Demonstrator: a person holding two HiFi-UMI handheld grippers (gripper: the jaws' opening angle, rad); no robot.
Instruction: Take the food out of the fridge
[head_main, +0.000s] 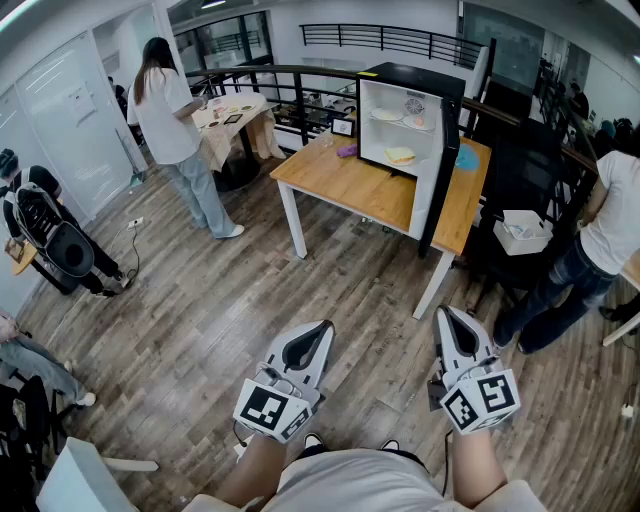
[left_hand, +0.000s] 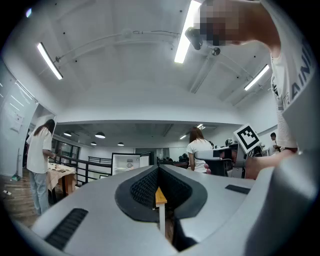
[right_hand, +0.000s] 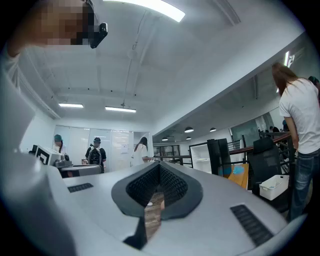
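A small white fridge stands on a wooden table with its black door swung open to the right. Inside, a white plate lies on the upper shelf and a yellow piece of food on the lower one. My left gripper and right gripper are held low over the wooden floor, well short of the table, both shut and empty. The left gripper view shows its gripper's pads meeting, with the fridge far off. In the right gripper view, that gripper is shut too.
A person in a white shirt stands at a second table at the back left. Another person is at the right edge beside a white bin. A dark stroller stands at the left. A purple item lies on the fridge's table.
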